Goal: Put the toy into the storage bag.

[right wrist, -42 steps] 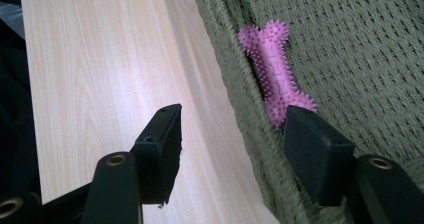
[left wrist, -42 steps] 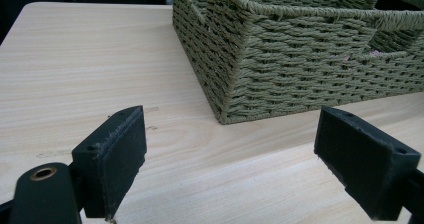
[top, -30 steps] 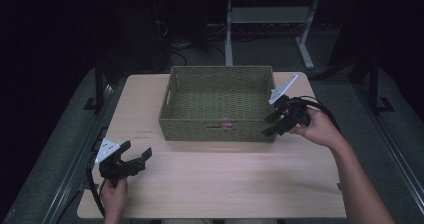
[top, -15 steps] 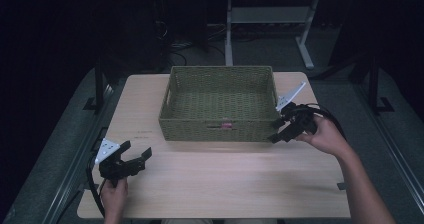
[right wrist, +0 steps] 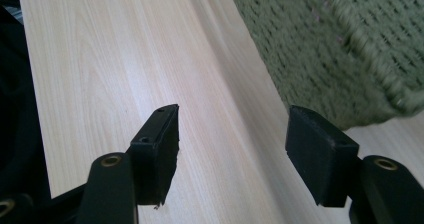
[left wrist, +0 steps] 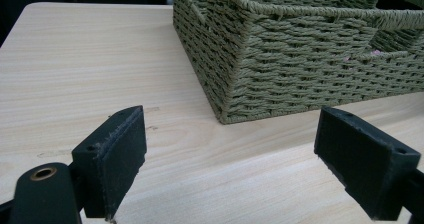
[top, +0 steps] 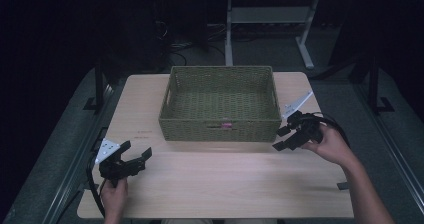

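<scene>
A green woven basket (top: 220, 129) stands at the middle back of the wooden table (top: 215, 184); a small pink tag (top: 226, 126) shows on its front wall. My left gripper (top: 136, 156) hovers near the table's front left, open and empty, aimed at the basket's corner (left wrist: 235, 94). My right gripper (top: 281, 138) is held just off the basket's front right corner (right wrist: 380, 99), open with nothing between its jaws. In the left gripper view my left gripper (left wrist: 230, 164) stands wide apart above bare wood. In the right gripper view my right gripper (right wrist: 232, 154) is low over the tabletop.
A white desk frame (top: 265, 19) and cables stand on the dark floor behind the table. Bare wood stretches across the table's front, between the two hands.
My right gripper has moved toward me and down, from the basket's right side to its front right corner. The left gripper has stayed in place.
</scene>
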The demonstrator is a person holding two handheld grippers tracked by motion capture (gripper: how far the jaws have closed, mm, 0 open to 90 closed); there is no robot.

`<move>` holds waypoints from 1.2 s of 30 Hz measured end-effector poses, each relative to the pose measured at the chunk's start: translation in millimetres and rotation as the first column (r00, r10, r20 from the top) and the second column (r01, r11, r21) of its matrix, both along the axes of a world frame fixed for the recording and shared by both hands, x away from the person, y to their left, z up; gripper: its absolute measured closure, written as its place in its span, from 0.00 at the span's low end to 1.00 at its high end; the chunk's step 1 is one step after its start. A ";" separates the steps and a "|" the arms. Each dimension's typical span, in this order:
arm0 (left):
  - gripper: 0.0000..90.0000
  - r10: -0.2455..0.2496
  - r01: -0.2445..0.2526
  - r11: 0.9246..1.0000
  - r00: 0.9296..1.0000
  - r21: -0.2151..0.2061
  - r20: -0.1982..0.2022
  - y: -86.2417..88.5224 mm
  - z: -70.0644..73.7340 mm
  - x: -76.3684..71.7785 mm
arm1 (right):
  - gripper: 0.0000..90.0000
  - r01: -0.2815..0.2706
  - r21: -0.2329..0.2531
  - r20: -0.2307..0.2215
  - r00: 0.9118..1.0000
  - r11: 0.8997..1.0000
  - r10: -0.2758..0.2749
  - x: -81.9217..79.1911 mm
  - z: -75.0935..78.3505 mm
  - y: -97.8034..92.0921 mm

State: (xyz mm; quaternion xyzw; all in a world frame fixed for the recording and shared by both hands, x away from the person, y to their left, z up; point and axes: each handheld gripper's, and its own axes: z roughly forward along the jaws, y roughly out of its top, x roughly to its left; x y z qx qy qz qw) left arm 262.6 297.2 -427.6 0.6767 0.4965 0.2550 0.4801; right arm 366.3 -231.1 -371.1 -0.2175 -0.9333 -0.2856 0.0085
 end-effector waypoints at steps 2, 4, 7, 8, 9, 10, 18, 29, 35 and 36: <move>0.14 0.001 -0.001 1.000 1.000 -0.001 0.001 0.1 0.1 0.0 | 0.42 0.007 0.000 -0.003 1.000 1.000 -0.007 -1.5 -3.3 -2.2; 0.14 0.000 0.000 1.000 1.000 0.001 0.001 0.1 0.0 0.1 | 0.42 0.012 0.001 -0.009 1.000 1.000 -0.012 -3.0 -6.4 -4.1; 0.14 0.000 0.000 1.000 1.000 0.001 0.001 -0.4 -0.1 0.1 | 0.42 0.018 0.002 -0.009 1.000 1.000 -0.018 -4.9 -10.7 -6.6; 0.14 0.001 -0.001 1.000 1.000 -0.001 0.002 -0.6 -0.1 0.0 | 0.41 0.017 0.005 -0.009 1.000 1.000 -0.017 -5.3 -12.4 -7.3; 0.14 0.001 -0.001 1.000 1.000 0.000 0.002 -0.5 -0.1 0.0 | 0.41 0.017 0.004 -0.007 1.000 1.000 -0.017 -6.0 -13.9 -8.1; 0.14 0.001 -0.001 1.000 1.000 0.001 0.001 -0.1 0.0 -0.1 | 0.41 0.023 0.001 -0.011 1.000 1.000 -0.023 -7.0 -15.3 -8.8; 0.14 0.001 -0.001 1.000 1.000 0.001 0.000 -0.5 -0.1 0.1 | 0.41 0.037 0.012 -0.020 0.999 0.999 -0.037 -14.3 -28.5 -16.3; 0.14 -0.001 0.001 1.000 1.000 0.006 -0.001 -1.1 -0.2 0.0 | 0.40 0.058 0.017 -0.033 0.998 0.998 -0.058 -24.9 -44.1 -23.6; 0.14 0.000 0.000 1.000 1.000 0.005 -0.001 -1.1 -0.2 0.1 | 0.40 0.065 0.026 -0.036 0.997 0.998 -0.064 -31.2 -51.4 -25.8; 0.14 -0.001 0.001 1.000 1.000 0.006 -0.002 -1.1 -0.2 0.1 | 0.40 0.066 0.025 -0.037 0.997 0.998 -0.065 -31.9 -52.7 -26.3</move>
